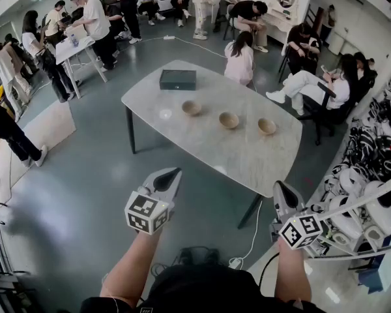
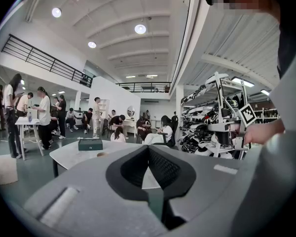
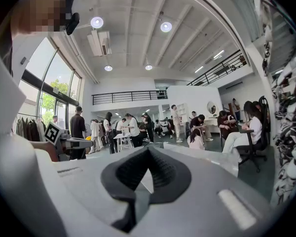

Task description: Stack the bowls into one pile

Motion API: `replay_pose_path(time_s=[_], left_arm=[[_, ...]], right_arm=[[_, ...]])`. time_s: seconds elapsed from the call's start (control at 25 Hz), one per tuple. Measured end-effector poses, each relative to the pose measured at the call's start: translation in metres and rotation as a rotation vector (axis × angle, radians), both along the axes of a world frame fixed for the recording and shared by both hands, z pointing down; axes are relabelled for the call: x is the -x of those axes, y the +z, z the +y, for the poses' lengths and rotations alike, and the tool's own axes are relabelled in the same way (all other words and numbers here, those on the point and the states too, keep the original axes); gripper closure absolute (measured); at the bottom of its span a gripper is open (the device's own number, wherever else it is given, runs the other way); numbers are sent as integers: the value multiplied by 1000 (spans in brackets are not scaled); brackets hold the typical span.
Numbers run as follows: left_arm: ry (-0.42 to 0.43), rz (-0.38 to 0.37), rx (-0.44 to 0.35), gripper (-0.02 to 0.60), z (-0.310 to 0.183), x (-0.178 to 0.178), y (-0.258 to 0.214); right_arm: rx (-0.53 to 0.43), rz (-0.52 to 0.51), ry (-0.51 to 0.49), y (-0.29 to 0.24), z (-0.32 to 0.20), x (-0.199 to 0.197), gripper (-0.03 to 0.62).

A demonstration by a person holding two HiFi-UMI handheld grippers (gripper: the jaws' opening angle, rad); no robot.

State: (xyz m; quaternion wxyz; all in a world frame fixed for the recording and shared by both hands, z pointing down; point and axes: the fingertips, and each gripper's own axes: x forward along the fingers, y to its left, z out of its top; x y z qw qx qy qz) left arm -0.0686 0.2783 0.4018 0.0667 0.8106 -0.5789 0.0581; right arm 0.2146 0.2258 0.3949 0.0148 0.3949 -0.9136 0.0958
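Both grippers are hanging low in the head view, well apart from the table (image 1: 247, 158). The left gripper (image 1: 169, 177) is sitting at lower centre-left and the right gripper (image 1: 281, 194) at lower right. Each one's jaws are resting pressed together with nothing between them, as each gripper view is showing.

Three bowls are standing upright in a row across the middle of the tabletop, none touching another: the left bowl (image 1: 191, 108), the middle bowl (image 1: 229, 120) and the right bowl (image 1: 267, 126). A dark box (image 1: 178, 79) is lying near the table's upper-left edge, clear of the row.

Judging by this, no stacking is under way yet; the person is only approaching. The next move is likely calling for carrying a gripper up toward the row, spreading its jaws, and pinching one end bowl by its rim. That bowl then needs lifting and lowering squarely into its neighbour.
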Motion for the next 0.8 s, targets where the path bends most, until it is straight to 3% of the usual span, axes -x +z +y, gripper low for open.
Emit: replay_pose_path(time_s=[0.48, 0.68, 0.8], left_arm=[[-19, 2, 16, 572, -1, -32, 3], [-30, -4, 20, 572, -1, -46, 4], [-38, 1, 24, 572, 0, -58, 6]], right_arm=[[-5, -2, -27, 2, -5, -27, 594], [-81, 118, -30, 2, -3, -36, 594], [-104, 107, -54, -2, -2, -44, 592]])
